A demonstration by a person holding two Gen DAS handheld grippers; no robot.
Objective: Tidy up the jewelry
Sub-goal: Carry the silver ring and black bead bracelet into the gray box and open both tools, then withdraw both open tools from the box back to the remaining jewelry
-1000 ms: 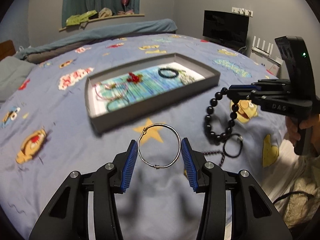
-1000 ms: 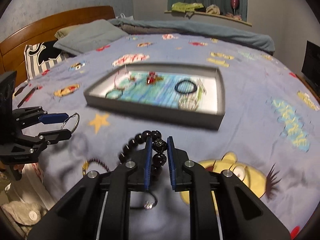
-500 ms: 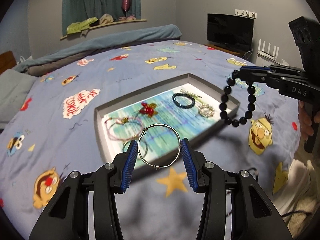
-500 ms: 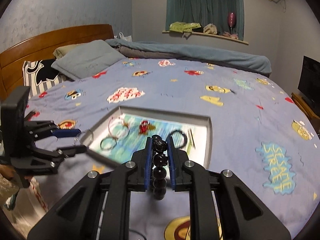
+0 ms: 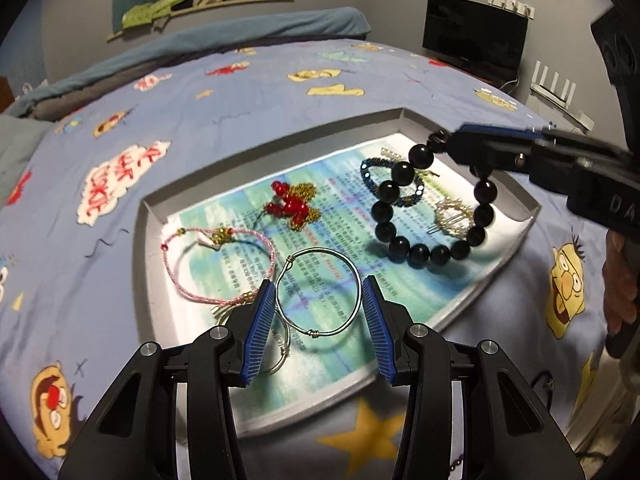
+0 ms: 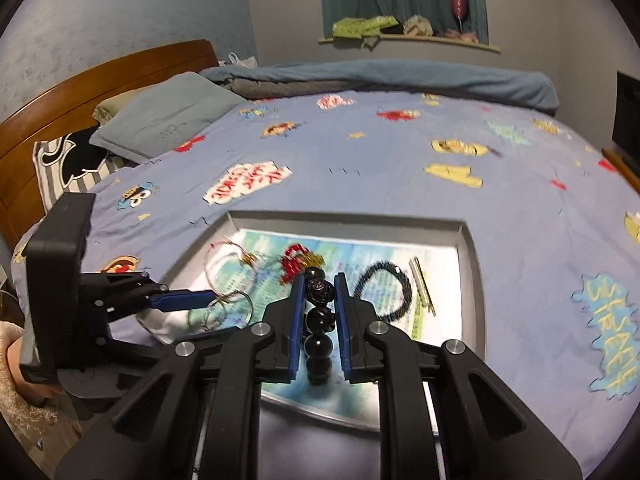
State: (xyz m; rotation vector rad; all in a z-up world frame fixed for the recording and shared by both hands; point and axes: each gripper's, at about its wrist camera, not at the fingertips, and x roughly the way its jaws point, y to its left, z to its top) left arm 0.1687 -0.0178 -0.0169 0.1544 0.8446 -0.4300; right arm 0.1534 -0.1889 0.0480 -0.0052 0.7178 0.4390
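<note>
A grey tray (image 5: 146, 216) lies on the bed and holds several pieces of jewelry. My left gripper (image 5: 320, 316) is shut on a silver wire bangle (image 5: 348, 268) and holds it above the tray's near side. My right gripper (image 6: 318, 312) is shut on a black bead bracelet (image 6: 319, 292), which hangs over the tray's right part in the left wrist view (image 5: 418, 250). In the tray lie a pink cord bracelet (image 5: 224, 240), a red and gold bead piece (image 5: 294, 204), a dark blue bracelet (image 5: 370, 170), a pale sparkly ring-shaped piece (image 5: 454, 216) and another silver bangle (image 5: 280, 354).
The tray (image 6: 470, 264) sits on a blue cartoon bedsheet (image 6: 400, 168). A pillow (image 6: 160, 116) and wooden headboard (image 6: 80, 80) are at the far left. A dark screen (image 5: 474, 36) stands beyond the bed's right side.
Both grippers moved forward with their jewelry, from in front of the tray to above it. The black bead bracelet now hangs over the tray's right part.
</note>
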